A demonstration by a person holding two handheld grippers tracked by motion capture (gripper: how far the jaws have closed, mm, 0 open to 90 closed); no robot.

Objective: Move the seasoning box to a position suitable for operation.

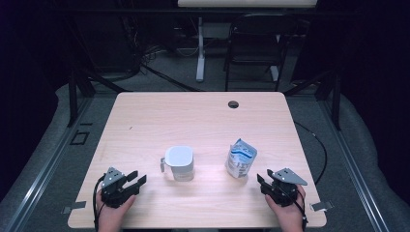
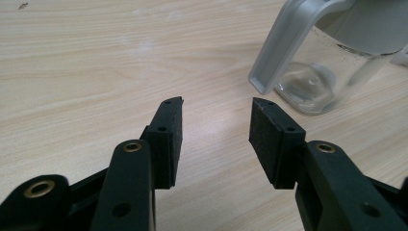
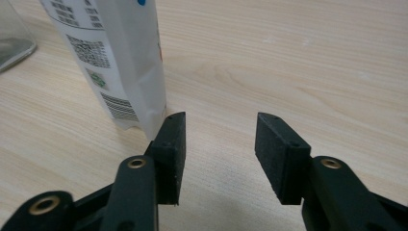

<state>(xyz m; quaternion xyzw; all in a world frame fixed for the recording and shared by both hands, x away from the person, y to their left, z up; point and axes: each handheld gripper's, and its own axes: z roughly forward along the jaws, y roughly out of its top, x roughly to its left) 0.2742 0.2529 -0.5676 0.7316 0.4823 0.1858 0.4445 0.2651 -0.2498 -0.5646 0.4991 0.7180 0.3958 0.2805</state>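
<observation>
1. Both hands rest at the near edge of the table, each holding a claw with nothing in it; this looks like the start of the work, before any grasp.
2. The left claw stands wide, its jaws well parted and empty, aimed toward the clear jug with a pale lid and grey handle, which stands upright near the table's middle, a little way off.
3. The right claw is also wide and empty. The white and blue pouch stands upright just beside it; in the right gripper view the pouch sits left of the gap, near the left jaw.
4. Judging by this, the next move calls for shifting the right claw left so the pouch falls between its jaws, then closing gently.
5. The pouch bears a barcode, a QR-like code and small print too fine to read; no brand is legible.
</observation>
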